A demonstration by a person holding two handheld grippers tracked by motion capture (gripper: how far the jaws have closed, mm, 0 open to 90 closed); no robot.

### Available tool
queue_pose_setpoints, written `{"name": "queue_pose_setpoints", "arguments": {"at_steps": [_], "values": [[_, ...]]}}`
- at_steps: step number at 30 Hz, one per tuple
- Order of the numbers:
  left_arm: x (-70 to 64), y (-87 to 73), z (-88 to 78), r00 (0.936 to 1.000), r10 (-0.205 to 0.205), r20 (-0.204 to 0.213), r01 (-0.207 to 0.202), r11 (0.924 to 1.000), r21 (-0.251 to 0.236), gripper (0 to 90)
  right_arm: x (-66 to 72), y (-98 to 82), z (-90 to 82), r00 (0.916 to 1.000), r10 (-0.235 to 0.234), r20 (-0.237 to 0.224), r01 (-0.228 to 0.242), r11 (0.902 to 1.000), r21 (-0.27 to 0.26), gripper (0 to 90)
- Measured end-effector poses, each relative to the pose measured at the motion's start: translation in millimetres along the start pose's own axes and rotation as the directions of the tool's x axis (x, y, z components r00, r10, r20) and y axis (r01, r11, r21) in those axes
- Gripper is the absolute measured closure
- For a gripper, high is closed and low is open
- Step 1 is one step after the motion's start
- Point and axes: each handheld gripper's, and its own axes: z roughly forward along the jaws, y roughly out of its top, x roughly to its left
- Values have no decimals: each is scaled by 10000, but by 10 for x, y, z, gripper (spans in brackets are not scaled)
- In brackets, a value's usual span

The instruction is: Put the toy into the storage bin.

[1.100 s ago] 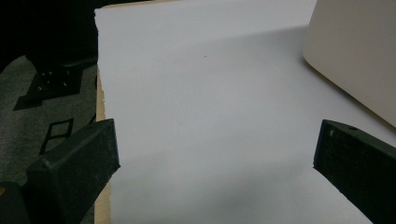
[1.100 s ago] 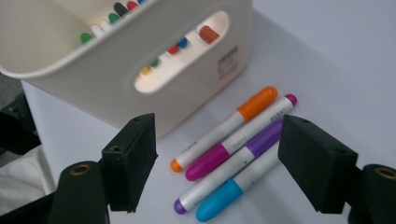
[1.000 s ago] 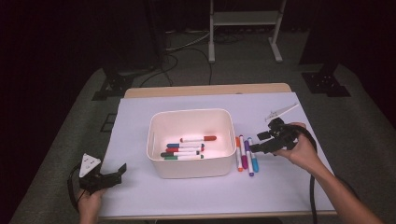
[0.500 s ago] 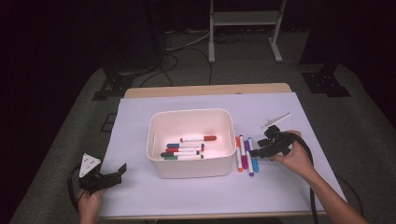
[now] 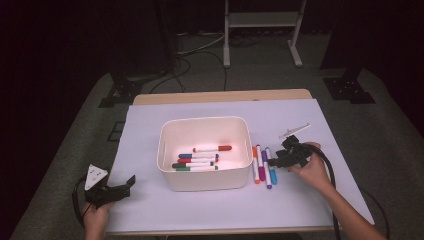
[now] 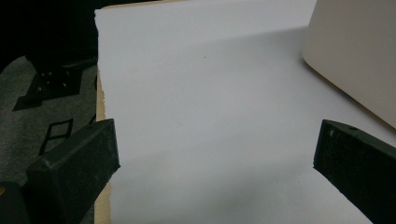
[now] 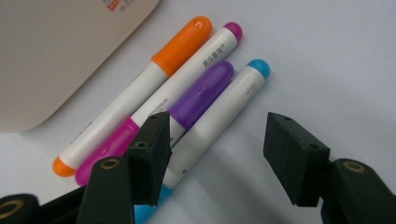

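A white bin (image 5: 205, 121) stands mid-table with several markers (image 5: 212, 149) lying in it. To its right four markers lie side by side: orange (image 5: 255, 169), magenta (image 5: 259, 159), purple (image 5: 266, 177) and blue (image 5: 269, 151). My right gripper (image 5: 274, 162) is low over them and open. In the right gripper view its jaws (image 7: 219, 154) straddle the blue marker (image 7: 226, 109), with the purple marker (image 7: 201, 94), magenta marker (image 7: 187, 81) and orange marker (image 7: 144, 91) to the left. My left gripper (image 5: 122, 186) rests open near the table's front left, with bare sheet between its jaws (image 6: 215, 168).
A white sheet (image 5: 150, 130) covers the wooden table (image 5: 220, 96). The bin's wall (image 6: 355, 56) stands to the right in the left gripper view. Beyond the table's far edge are a metal stand (image 5: 260, 30), floor cables (image 5: 200, 50) and black stand feet (image 5: 347, 90).
My right gripper has come down and toward the near side, onto the row of markers beside the bin. The left gripper has stayed put.
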Motion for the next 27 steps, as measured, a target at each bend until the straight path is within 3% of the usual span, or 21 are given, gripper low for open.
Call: {"name": "queue_pose_setpoints", "arguments": {"at_steps": [5,11,18,25,27], "values": [[-1,0,0,10000,9,-2,-9,10000,6,0,-11,-24,24,9998,-58,211,54,9999,157,415],[-3,1,2,10000,30,-3,-30,10000,27,0,-61,-120,-63,9984,8,562,-25,9995,311,438],[-8,1,5,10000,38,-25,-38,10000,42,0,-168,-267,-190,9939,104,1096,-133,9996,254,557],[-10,1,5,10000,52,-26,-52,10000,29,0,-147,-297,-194,9852,-16,1712,-17,9998,191,670],[-10,1,5,10000,50,-16,-50,10000,26,0,-146,-293,-194,9842,159,1762,-197,9996,196,683]]}}
